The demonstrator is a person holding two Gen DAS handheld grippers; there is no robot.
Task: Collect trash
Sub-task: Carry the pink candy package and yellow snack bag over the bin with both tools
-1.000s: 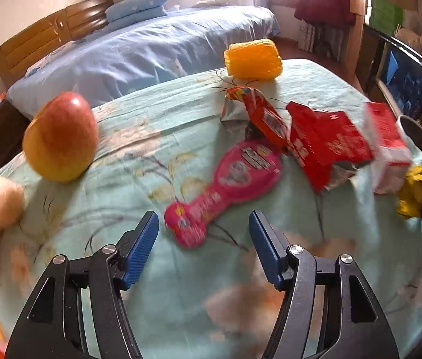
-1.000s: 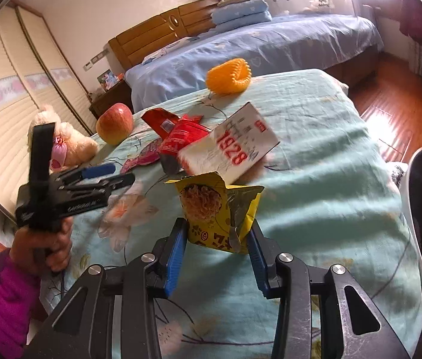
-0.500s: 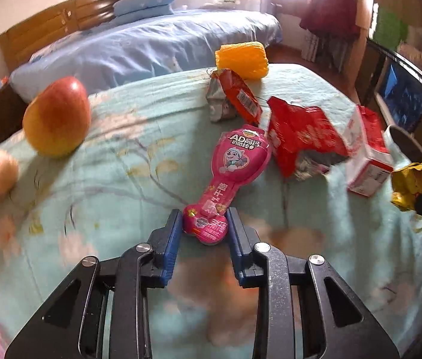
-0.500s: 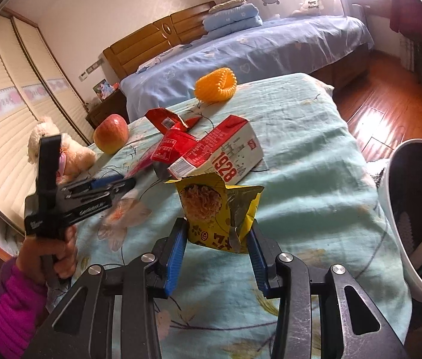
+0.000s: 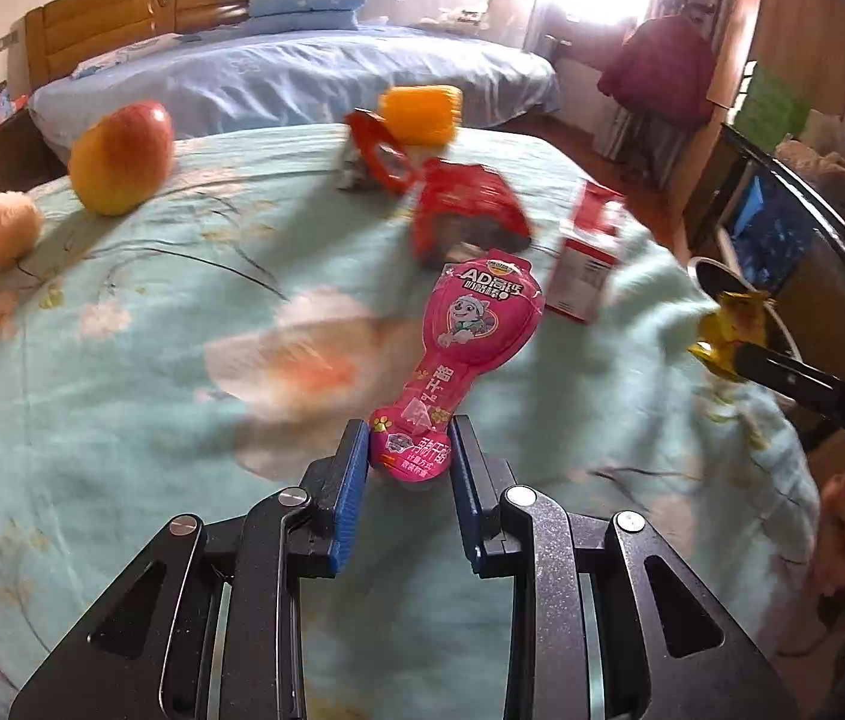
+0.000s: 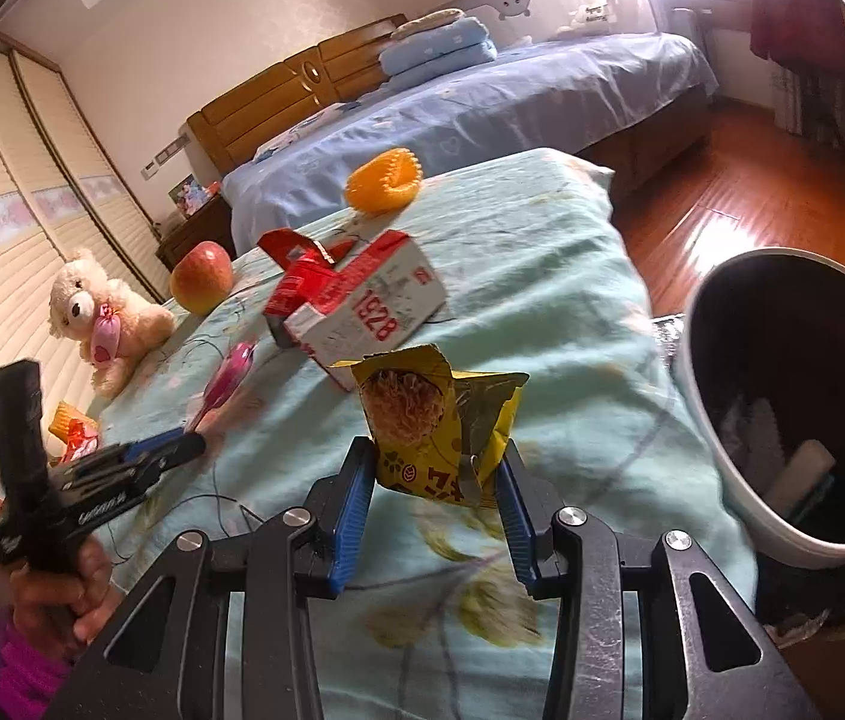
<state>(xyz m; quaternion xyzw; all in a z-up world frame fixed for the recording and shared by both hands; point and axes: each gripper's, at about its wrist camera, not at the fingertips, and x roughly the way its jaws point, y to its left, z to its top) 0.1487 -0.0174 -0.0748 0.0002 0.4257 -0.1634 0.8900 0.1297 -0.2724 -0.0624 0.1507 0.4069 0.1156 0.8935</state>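
Where it gapes, bin (image 6: 716,324) holds pale scraps (image 6: 806,468).

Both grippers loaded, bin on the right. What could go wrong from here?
1. The left gripper pinches only the narrow tail of the pink wrapper; the wide end hangs free and could slip out or snag the red-and-white carton beside it.
2. The right gripper holds the crumpled yellow noodle packet by its bottom edge; it may flop or slip short of the bin.
3. Both hands heading for one bin could collide.
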